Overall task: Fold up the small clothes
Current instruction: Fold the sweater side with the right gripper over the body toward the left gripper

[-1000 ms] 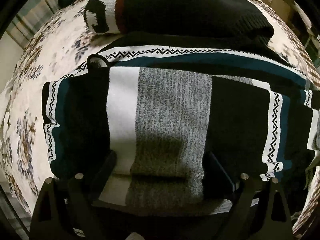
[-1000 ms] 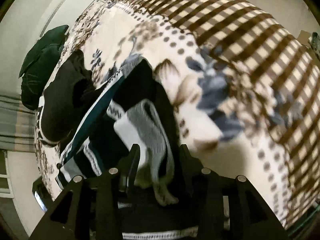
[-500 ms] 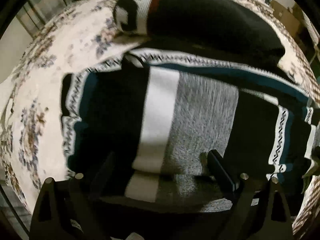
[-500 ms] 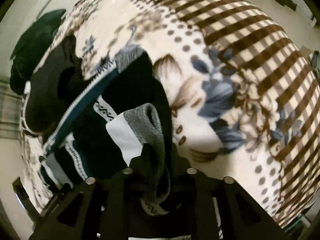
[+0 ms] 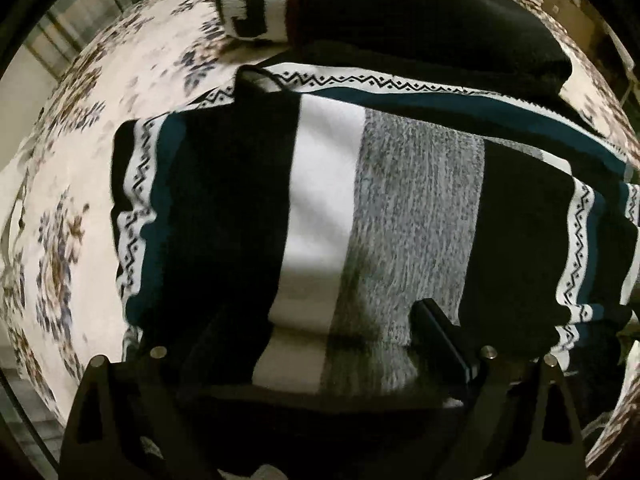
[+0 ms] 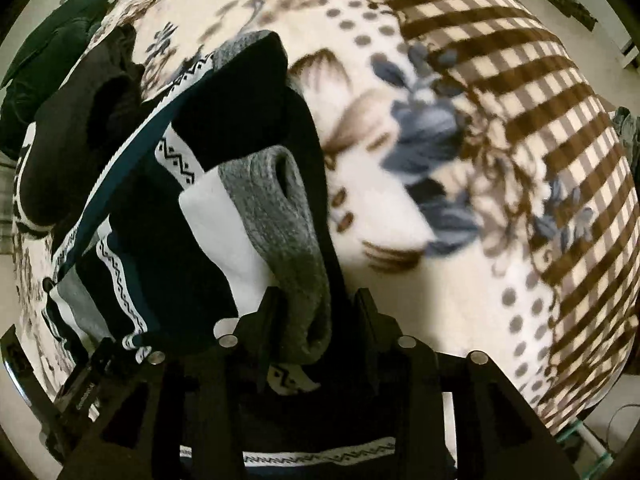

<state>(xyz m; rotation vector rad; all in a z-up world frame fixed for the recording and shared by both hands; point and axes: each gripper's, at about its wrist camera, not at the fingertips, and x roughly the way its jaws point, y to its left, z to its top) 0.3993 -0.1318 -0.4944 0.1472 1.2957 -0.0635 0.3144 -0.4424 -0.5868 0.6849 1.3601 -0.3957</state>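
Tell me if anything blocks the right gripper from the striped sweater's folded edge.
Nothing visible does. The right gripper already has the striped sweater's grey folded edge between its fingers, jaws opening. The floral blanket beside it lies bare.

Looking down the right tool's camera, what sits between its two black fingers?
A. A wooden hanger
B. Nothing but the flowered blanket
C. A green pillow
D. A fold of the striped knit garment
D: a grey and black fold of the striped knit garment runs down between the fingers of the right tool, whose jaws are opening.
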